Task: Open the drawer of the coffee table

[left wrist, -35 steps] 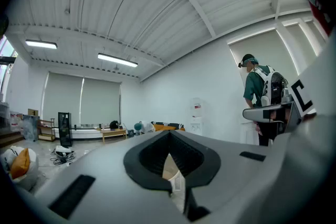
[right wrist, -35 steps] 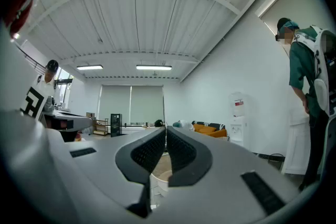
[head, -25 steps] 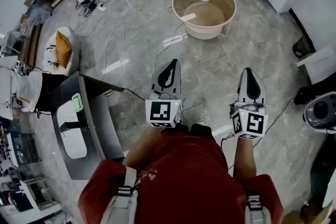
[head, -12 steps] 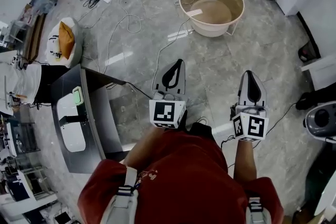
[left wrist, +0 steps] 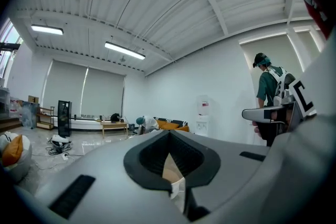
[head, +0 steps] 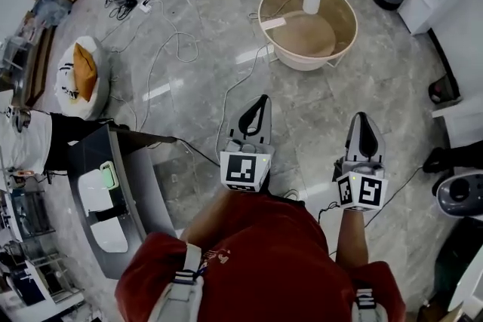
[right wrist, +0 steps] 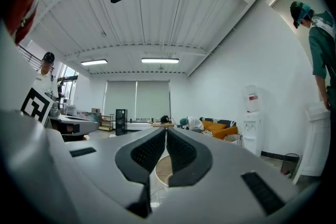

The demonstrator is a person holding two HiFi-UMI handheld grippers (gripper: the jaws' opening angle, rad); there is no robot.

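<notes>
Head view: your table (head: 303, 61) stands at 12 o'clock, well apart from both claws. Its drawer can't be made out from here, and your torso (head: 256, 260) covers everything at 6 o'clock. Left claw (head: 262, 99) and right claw (head: 364, 117) both look clenched and touch nothing.

Left gripper view: the tips meet and hold nothing. Only a sliver of the table shows behind them.

Right gripper view: the jaws are pressed together and empty, with the table partly hidden behind them.
</notes>
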